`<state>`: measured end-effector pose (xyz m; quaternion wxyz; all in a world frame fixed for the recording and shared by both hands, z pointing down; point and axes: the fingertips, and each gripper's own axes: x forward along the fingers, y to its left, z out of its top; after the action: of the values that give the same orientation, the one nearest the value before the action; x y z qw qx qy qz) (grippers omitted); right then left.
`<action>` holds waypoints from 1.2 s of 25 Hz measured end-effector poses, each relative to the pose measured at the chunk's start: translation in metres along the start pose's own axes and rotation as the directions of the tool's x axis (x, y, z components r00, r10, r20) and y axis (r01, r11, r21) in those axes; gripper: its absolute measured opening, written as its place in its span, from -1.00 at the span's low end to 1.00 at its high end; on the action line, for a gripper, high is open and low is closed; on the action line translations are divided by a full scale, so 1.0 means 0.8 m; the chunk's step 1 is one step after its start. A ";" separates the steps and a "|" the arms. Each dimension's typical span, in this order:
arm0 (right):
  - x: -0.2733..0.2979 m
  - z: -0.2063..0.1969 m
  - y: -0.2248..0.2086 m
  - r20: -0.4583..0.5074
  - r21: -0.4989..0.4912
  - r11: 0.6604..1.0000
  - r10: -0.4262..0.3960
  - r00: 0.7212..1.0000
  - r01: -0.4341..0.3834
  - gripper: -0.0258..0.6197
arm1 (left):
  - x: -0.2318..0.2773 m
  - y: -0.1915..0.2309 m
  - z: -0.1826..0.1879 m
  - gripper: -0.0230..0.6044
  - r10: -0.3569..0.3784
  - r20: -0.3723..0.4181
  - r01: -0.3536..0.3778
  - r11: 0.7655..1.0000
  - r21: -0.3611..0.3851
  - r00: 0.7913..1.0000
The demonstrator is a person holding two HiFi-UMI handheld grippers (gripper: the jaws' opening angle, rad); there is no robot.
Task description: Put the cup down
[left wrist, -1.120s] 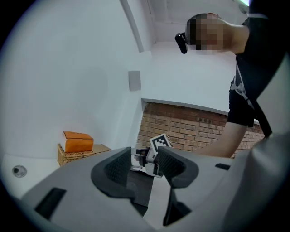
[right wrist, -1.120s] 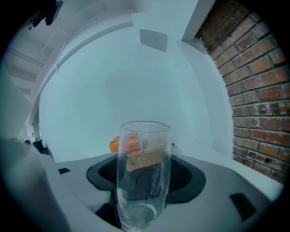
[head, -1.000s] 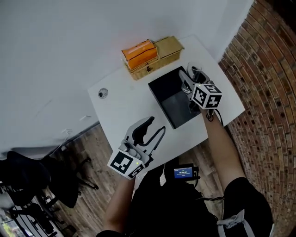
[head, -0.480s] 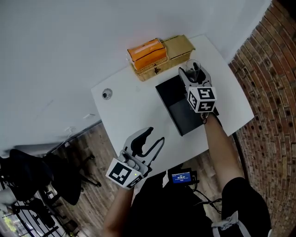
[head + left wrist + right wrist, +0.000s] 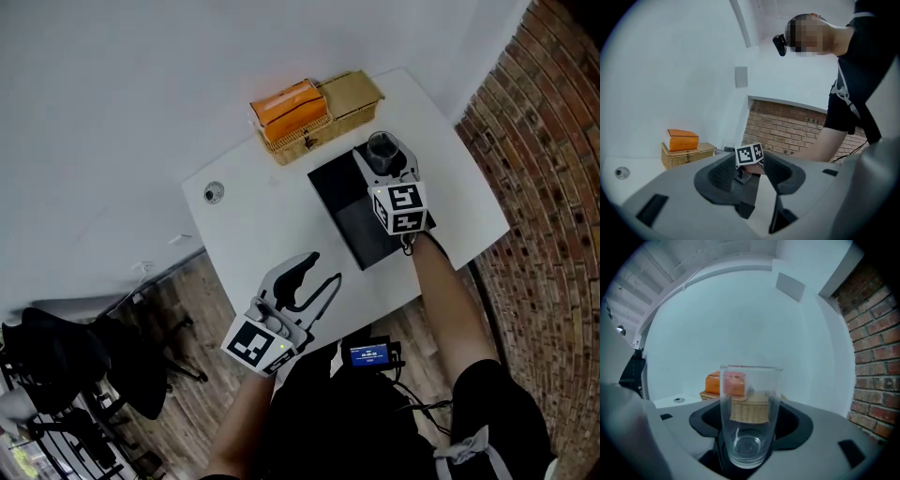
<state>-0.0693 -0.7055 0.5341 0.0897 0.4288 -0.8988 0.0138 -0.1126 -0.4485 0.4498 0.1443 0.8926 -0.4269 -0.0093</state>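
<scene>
A clear, empty glass cup [image 5: 750, 404] stands upright between the dark pads of my right gripper [image 5: 751, 423], which is shut on it. In the head view the cup [image 5: 381, 147] and right gripper [image 5: 383, 157] are over the far right corner of a black tray [image 5: 339, 203]. I cannot tell whether the cup's base touches anything. My left gripper [image 5: 322, 269] hangs open over the table's near edge, with nothing between its jaws [image 5: 750, 176].
On the white table [image 5: 253, 225] a wicker basket [image 5: 292, 139] holds an orange box [image 5: 286, 103], with a tan box [image 5: 352, 94] beside it. A small round fitting [image 5: 214, 193] sits at the table's left. A brick wall [image 5: 553, 187] runs along the right.
My right gripper has carried the cup a little to the left, from beside the tray's far corner to over it. The left gripper has hardly moved.
</scene>
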 end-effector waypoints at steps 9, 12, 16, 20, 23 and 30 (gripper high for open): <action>-0.019 -0.034 0.005 -0.166 0.008 0.999 0.036 0.985 -0.035 -0.04 | -0.009 -0.005 0.007 -0.32 0.015 0.017 -0.016 1.000 0.007 1.000; -0.034 -0.041 0.004 -0.205 0.037 0.999 0.033 0.978 -0.025 -0.04 | -0.013 -0.006 0.010 -0.32 0.023 0.031 -0.023 1.000 0.010 0.999; -0.060 -0.052 0.009 -0.261 0.073 0.997 0.047 0.964 -0.029 -0.04 | -0.020 -0.009 0.014 -0.32 0.028 0.049 -0.029 0.999 0.017 0.998; -0.093 -0.051 0.013 -0.272 0.111 0.994 0.045 0.961 -0.015 -0.04 | -0.027 -0.014 0.017 -0.32 0.030 0.063 -0.032 0.999 0.027 0.998; -0.125 -0.038 0.020 -0.244 0.145 0.989 0.055 0.968 -0.020 -0.04 | -0.032 -0.019 0.016 -0.32 0.031 0.071 -0.033 0.999 0.032 0.997; -0.214 0.054 0.054 -0.011 0.251 0.959 0.142 0.990 -0.135 -0.05 | -0.041 -0.035 0.016 -0.32 0.009 0.083 -0.014 0.999 0.052 0.997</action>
<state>-0.0036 -0.5511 0.4647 0.0469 0.3726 -0.9163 0.1390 -0.1144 -0.4102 0.4264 0.1032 0.8925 -0.4377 -0.0343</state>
